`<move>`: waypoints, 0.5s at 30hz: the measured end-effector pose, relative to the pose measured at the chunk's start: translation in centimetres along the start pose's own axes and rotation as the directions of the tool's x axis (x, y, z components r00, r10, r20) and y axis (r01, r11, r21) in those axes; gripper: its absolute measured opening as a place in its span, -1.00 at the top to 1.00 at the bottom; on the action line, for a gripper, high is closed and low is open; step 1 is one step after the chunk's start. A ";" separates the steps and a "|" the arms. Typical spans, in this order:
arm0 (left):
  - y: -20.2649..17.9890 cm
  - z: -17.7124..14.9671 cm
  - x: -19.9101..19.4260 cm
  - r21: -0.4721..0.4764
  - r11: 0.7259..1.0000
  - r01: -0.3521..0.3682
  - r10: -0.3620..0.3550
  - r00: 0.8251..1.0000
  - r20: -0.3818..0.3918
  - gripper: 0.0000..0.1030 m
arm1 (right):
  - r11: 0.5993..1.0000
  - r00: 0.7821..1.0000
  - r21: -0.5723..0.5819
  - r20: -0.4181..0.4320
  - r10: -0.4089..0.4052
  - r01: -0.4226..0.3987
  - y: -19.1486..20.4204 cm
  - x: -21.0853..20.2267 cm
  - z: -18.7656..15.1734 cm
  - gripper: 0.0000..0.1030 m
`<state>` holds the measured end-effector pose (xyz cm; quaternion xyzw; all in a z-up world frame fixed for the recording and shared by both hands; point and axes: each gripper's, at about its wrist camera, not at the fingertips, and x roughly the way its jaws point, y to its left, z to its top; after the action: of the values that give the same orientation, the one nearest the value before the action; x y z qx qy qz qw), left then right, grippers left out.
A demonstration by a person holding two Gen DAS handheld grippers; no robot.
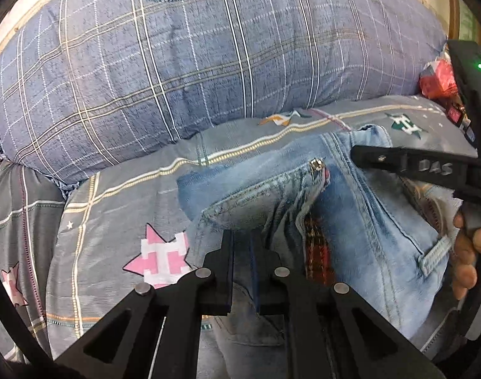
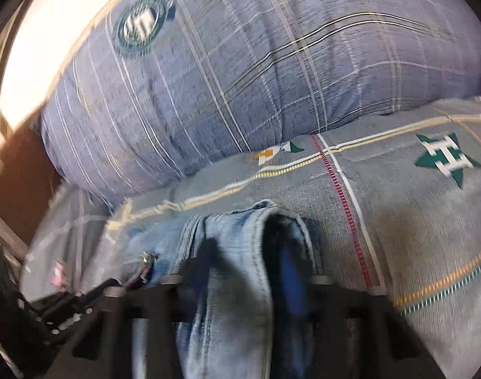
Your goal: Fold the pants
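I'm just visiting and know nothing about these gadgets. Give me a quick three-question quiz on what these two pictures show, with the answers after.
1. True or false: the light blue denim jeans lie on a bare wooden floor.
2. What sits behind the jeans? A) a big blue plaid pillow B) a laundry basket C) a chair
3. Fill in: the right gripper has a fold of ____ between its two fingers.

Key
1. False: they lie on a grey bedsheet printed with stars.
2. A.
3. Denim: a fold of the jeans passes between the fingers. The left gripper, nearly shut, hovers at the jeans near the metal zipper pull; whether it pinches cloth is unclear.
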<state>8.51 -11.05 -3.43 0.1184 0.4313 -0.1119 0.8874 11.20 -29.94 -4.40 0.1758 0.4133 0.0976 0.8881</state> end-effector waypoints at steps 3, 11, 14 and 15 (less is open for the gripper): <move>0.0 -0.1 0.2 -0.002 1.000 0.001 -0.001 1.000 -0.002 0.83 | 0.996 0.997 -0.049 -0.012 -0.079 0.078 0.2 1.6 -0.4 0.44; 0.4 -0.3 -0.3 -0.010 1.000 -0.005 0.005 1.000 -0.003 0.83 | 0.997 0.997 -0.030 0.021 -0.069 0.069 -0.1 0.5 -0.7 0.35; 0.6 -0.4 -1.0 -0.017 1.000 -0.005 0.005 1.000 0.000 0.83 | 0.996 0.996 -0.048 0.046 -0.077 0.079 1.0 -1.5 -1.1 0.35; 0.7 -0.6 -1.3 -0.018 1.000 -0.003 0.003 1.000 0.005 0.83 | 0.993 0.994 -0.070 0.057 -0.089 0.093 1.6 -2.3 -1.5 0.35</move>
<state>7.53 -10.13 -2.69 0.1109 0.4299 -0.1069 0.8896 8.57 -28.83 -3.01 0.1268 0.3930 0.0672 0.9083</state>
